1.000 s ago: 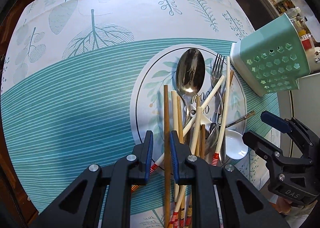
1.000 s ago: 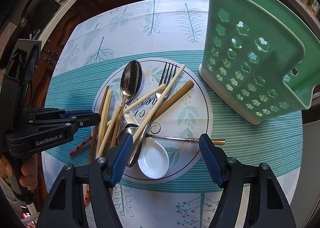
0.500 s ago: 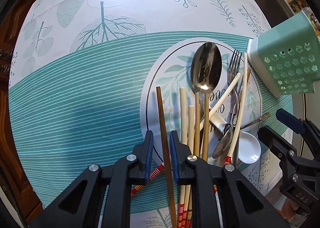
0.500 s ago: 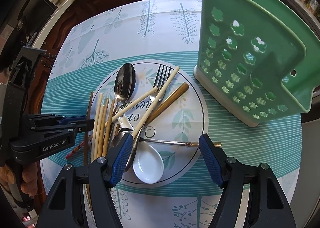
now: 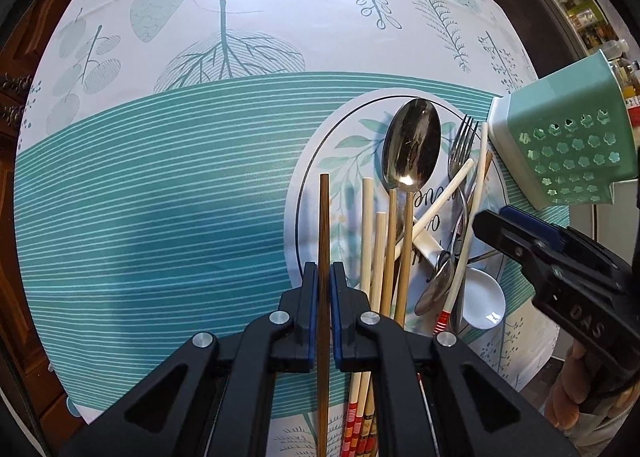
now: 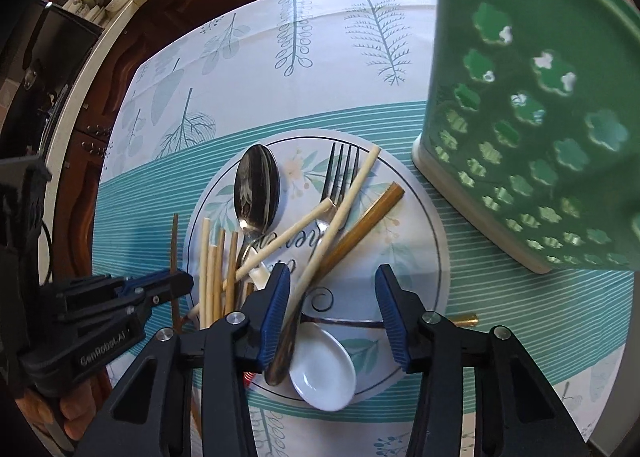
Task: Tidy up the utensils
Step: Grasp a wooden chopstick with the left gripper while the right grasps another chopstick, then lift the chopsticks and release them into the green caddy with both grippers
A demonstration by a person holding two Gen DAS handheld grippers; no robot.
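My left gripper (image 5: 324, 275) is shut on a dark brown chopstick (image 5: 324, 217), which lies at the left rim of the patterned plate (image 5: 340, 145). The same grip (image 6: 160, 289) shows from the right wrist. On the plate lie several pale chopsticks (image 5: 368, 233), a large metal spoon (image 6: 258, 185), a fork (image 6: 340, 173), an amber chopstick (image 6: 368, 225) and a white ceramic spoon (image 6: 324, 369). My right gripper (image 6: 332, 313) hangs over the plate's near side, jaws closing. A cream chopstick (image 6: 344, 209) and a small metal spoon (image 6: 284, 357) pass by its left pad, with nothing pinched.
A tall green perforated utensil holder (image 6: 540, 117) stands just right of the plate, close to my right gripper. The leaf-print tablecloth (image 5: 160, 197) covers the table. Dark wooden cabinets and a cluttered counter surround it. A hand (image 6: 60, 413) holds the left gripper's handle.
The left jaws have closed onto the dark chopstick, and the plate has slid rightward in that view. The right jaws have narrowed, and the green holder now looms larger in the right view.
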